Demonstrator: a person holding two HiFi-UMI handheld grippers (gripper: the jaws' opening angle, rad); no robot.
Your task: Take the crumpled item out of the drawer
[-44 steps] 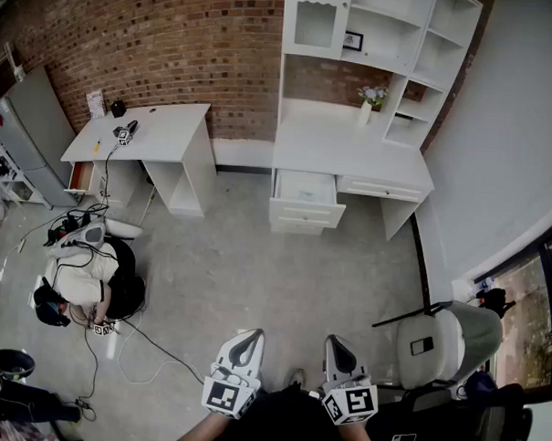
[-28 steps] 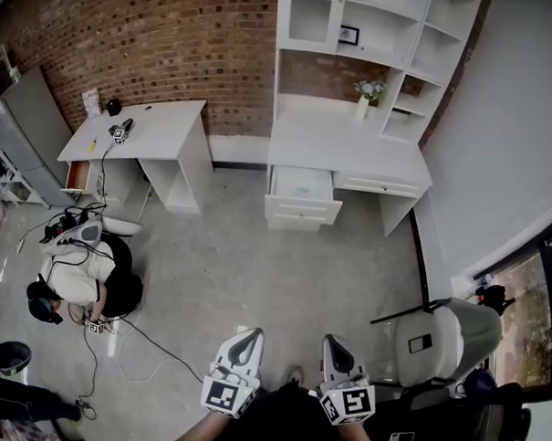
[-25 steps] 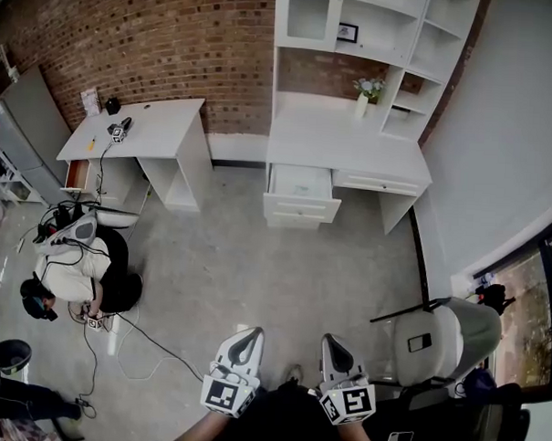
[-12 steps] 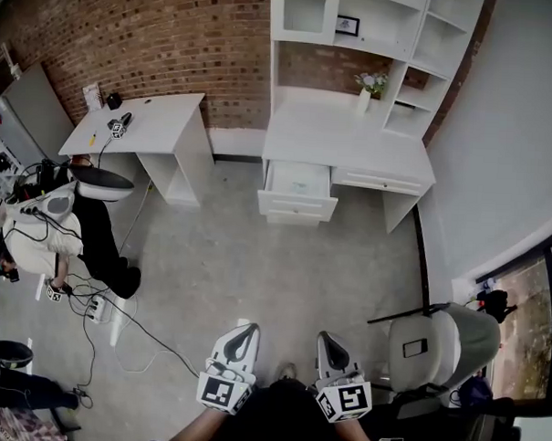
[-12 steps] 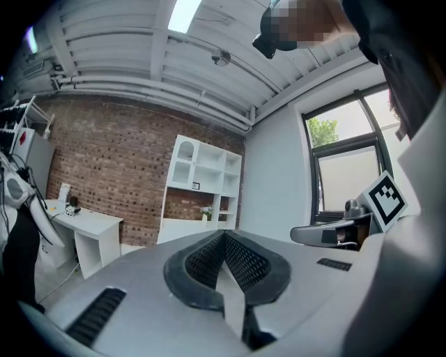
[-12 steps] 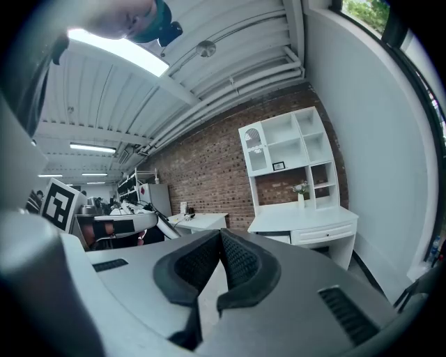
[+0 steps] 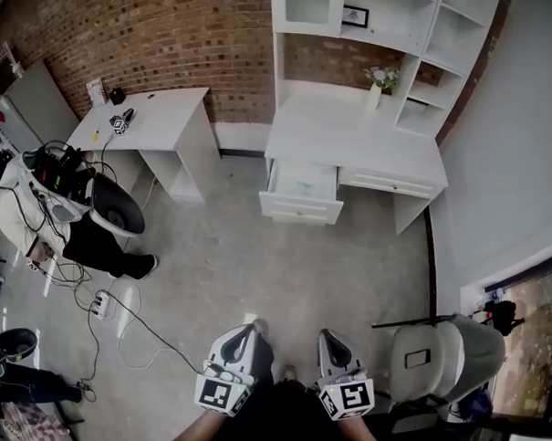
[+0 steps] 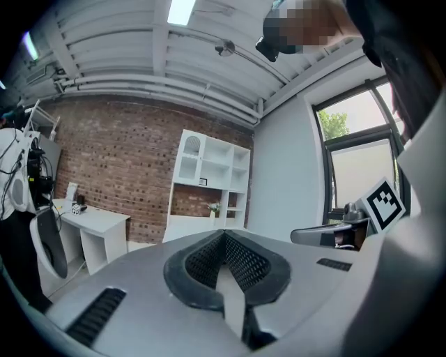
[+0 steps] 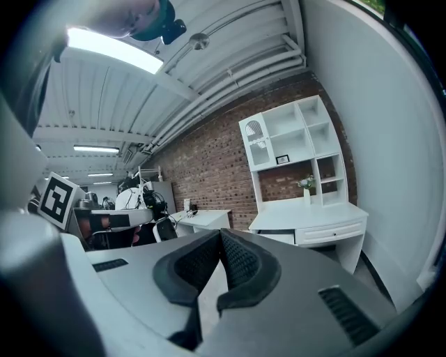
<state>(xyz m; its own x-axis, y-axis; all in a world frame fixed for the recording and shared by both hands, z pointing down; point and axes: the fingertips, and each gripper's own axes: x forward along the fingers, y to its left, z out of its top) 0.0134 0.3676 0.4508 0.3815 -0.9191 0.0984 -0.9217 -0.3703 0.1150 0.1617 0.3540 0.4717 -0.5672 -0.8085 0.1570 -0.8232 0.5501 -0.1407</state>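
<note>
L hand-held gripper (image 7: pixel 244 330) clenched | R hand-held gripper (image 7: pixel 329 338) clenched — drawer (image 7: pixel 300 208) open, far off

Against the brick wall (image 7: pixel 156 36) at the back stand two desks side by side. The right one carries a shelf unit (image 7: pixel 394 28) on the rear of its worktop (image 7: pixel 344 136), with a vase (image 7: pixel 375 93) standing before the shelves toward the right. Under that worktop's left part a drawer (image 7: pixel 302 189) juts forward over the floor; a second drawer (image 7: pixel 392 184) lies flush to its right. The smaller worktop (image 7: pixel 157 118) is left of it. Before that, at far left, is a person (image 7: pixel 84 225), with cables (image 7: pixel 134 323) trailing across the floor nearer the camera. A chair (image 7: pixel 439 355) stands near right. The left gripper (image 7: pixel 245 330) and right gripper (image 7: pixel 329 337) sit side by side nearest the camera, well apart from the drawer.
</note>
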